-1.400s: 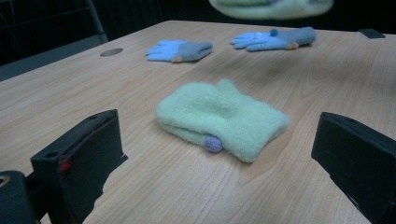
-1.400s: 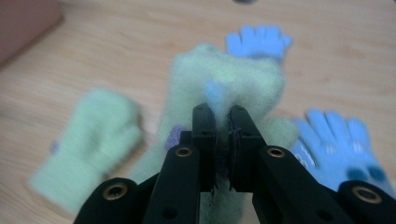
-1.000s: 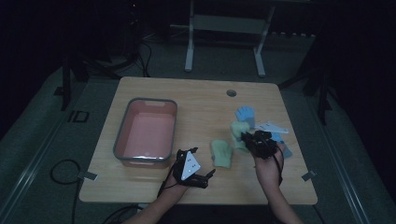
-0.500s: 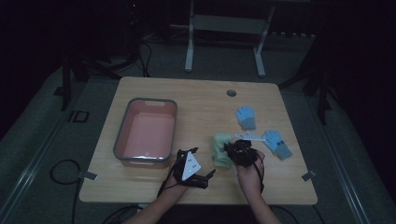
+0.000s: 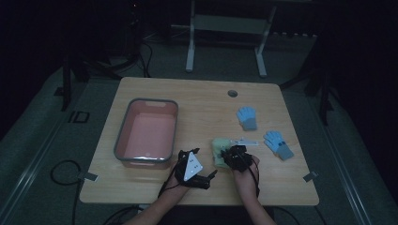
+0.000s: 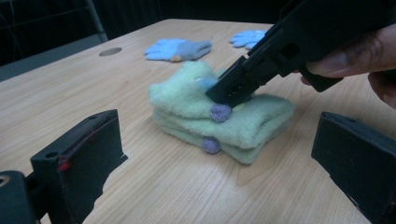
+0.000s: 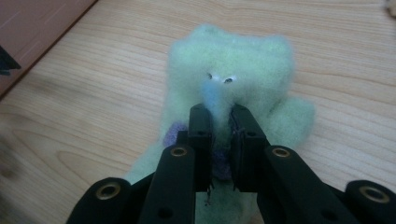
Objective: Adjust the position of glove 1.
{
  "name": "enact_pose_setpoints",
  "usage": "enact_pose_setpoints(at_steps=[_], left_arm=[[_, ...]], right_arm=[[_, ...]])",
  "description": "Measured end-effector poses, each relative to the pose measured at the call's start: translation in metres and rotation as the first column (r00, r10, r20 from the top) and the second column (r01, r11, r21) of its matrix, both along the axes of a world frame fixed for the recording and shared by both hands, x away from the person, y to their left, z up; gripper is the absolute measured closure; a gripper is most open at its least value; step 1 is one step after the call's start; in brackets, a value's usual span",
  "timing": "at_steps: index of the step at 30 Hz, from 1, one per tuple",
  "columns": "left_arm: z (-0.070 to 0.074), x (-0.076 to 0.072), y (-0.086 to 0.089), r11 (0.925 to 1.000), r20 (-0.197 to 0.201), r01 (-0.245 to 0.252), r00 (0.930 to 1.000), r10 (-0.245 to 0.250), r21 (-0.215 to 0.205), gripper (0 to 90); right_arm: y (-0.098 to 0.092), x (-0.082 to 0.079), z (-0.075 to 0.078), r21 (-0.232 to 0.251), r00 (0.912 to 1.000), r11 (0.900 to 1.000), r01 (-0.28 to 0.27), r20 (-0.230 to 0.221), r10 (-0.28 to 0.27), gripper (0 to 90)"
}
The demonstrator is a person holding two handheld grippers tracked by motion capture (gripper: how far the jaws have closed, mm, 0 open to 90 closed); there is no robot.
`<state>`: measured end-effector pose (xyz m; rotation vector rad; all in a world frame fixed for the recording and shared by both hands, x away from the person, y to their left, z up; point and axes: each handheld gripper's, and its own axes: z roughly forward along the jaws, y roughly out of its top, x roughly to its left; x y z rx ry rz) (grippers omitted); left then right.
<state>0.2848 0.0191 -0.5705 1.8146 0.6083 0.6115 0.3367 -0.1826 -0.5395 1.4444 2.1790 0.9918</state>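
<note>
The right gripper [image 5: 231, 154] is pressing down onto the green fuzzy gloves [image 5: 219, 151], near the front edge of the table [image 5: 202, 101], a little right of the middle. From the high view the gloves are showing as a pale green patch just left of the black gripper, with a thin white strip [image 5: 245, 141] lying just beyond it.

The right gripper view is giving what the overhead cannot: the 2 jaws are standing close together with only a narrow gap, and they have just been opening a little, tips digging into the green pile [image 7: 233, 79] beside a small pale blue patch [image 7: 215, 95]. A purple dot [image 7: 175, 133] is peeking out at the left jaw. Whether the pads are actually pinching fabric, I cannot tell from here.

The left gripper view is showing the side-on story: 2 green gloves [image 6: 219, 116] lying stacked flat on the wood, purple dots on their near edge, and the right gripper [image 6: 231, 88] coming in from the upper right, its tip sunk into the top glove. The left gripper [image 5: 199, 174] itself is resting low just left of the stack, jaws spread wide with nothing between them.

The overhead is adding the rest: a pink tray [image 5: 123, 147] with a grey rim on the left, and 2 blue gloves, one [image 5: 247, 118] farther back, the other [image 5: 278, 144] out to the right, both well apart from the green pair.
</note>
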Motion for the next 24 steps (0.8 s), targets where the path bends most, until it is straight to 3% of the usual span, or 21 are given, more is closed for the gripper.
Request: enact_pose_setpoints(at_steps=[11, 14, 17, 19, 20, 24], left_arm=[[0.0, -0.004, -0.005, 0.9987, 0.035, 0.005, 0.9994, -0.007, 0.051, 2.1], [0.0, -0.003, -0.004, 0.998, 0.017, 0.012, 0.9998, -0.013, 0.062, 2.1], [0.005, -0.002, -0.002, 0.9981, -0.039, 0.037, 0.9986, -0.035, 0.05, 2.2], [0.006, -0.002, -0.002, 0.9979, -0.047, 0.038, 0.9982, -0.036, 0.053, 2.2], [0.009, -0.002, -0.002, 0.9968, -0.065, 0.07, 0.9957, -0.067, 0.038, 2.1], [0.012, -0.002, -0.004, 0.9938, -0.082, 0.111, 0.9906, -0.11, 0.009, 2.1]], right_arm=[[-0.015, -0.002, 0.012, 0.019, 0.9988, 0.999, -0.049, 0.009, 0.048, 65.6], [-0.023, -0.003, 0.017, 0.022, 0.9981, 0.998, -0.059, 0.017, 0.059, 63.3], [-0.028, -0.003, 0.022, 0.014, 0.9966, 0.997, -0.076, 0.032, 0.075, 62.6], [-0.032, -0.003, 0.023, 0.013, 0.9951, 0.996, -0.089, 0.044, 0.088, 62.4], [-0.036, -0.002, 0.026, 0.009, 0.9927, 0.994, -0.11, 0.052, 0.109, 62.1], [-0.045, 0.002, 0.03, -0.007, 0.9843, 0.987, -0.163, 0.066, 0.163, 59.8]])
